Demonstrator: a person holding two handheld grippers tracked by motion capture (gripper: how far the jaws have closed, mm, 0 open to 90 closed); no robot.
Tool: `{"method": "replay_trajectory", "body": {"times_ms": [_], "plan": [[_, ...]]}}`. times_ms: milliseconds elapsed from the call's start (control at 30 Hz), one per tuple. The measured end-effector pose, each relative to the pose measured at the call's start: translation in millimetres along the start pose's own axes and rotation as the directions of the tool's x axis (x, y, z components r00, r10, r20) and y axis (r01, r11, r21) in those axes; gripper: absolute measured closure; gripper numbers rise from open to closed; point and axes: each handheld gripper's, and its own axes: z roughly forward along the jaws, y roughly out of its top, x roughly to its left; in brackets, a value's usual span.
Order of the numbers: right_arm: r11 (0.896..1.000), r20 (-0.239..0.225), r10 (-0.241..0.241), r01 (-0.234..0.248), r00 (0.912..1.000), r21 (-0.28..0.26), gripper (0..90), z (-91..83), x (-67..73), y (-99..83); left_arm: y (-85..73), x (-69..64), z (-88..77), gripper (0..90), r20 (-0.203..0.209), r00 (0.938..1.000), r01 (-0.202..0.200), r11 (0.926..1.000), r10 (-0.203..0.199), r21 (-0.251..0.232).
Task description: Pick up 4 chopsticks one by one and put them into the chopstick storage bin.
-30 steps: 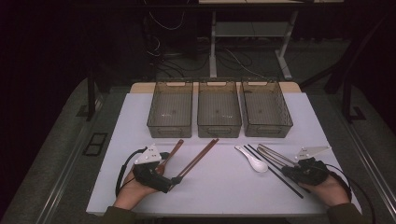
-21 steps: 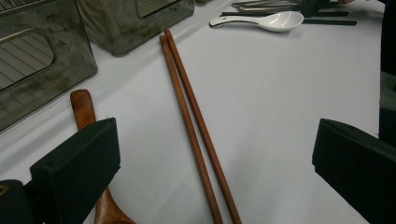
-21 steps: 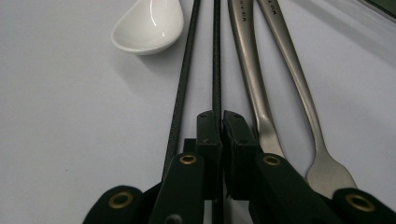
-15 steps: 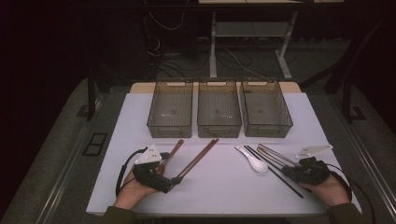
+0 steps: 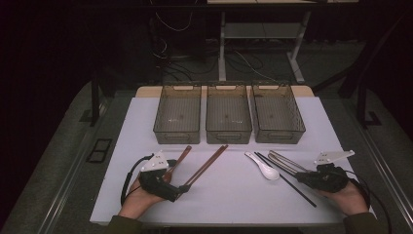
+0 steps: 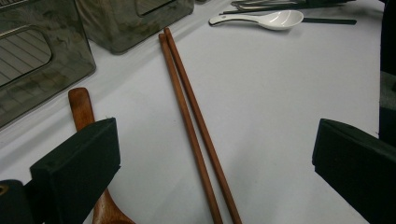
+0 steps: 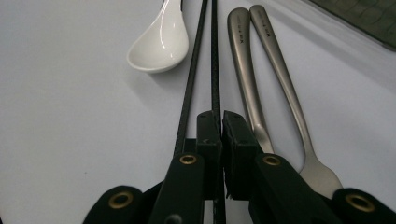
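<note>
Right gripper view: right tongs (image 7: 220, 122) clamped on thin black chopstick (image 7: 215, 56); left tongs (image 6: 215, 154) wide open over paired wooden chopsticks (image 6: 194, 126).

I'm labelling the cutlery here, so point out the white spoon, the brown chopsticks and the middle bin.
white spoon (image 5: 269, 171), high view, on its bowl.
brown chopsticks (image 6: 194, 122), left gripper view, midway along the pair's shafts.
middle bin (image 5: 228, 133), high view, on its near wall.
</note>
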Motion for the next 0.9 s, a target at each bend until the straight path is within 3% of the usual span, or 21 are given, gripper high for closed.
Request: {"method": "replay_trajectory", "body": {"times_ms": [900], "plan": [[0.994, -0.03, 0.0, -0.003, 0.9995, -0.109, 85.7, -17.7, -2.6, 0.2, -1.3, -0.4, 0.7, 0.1, 0.001, 1.0, 0.004, 1.0, -0.004, -0.004]]}}
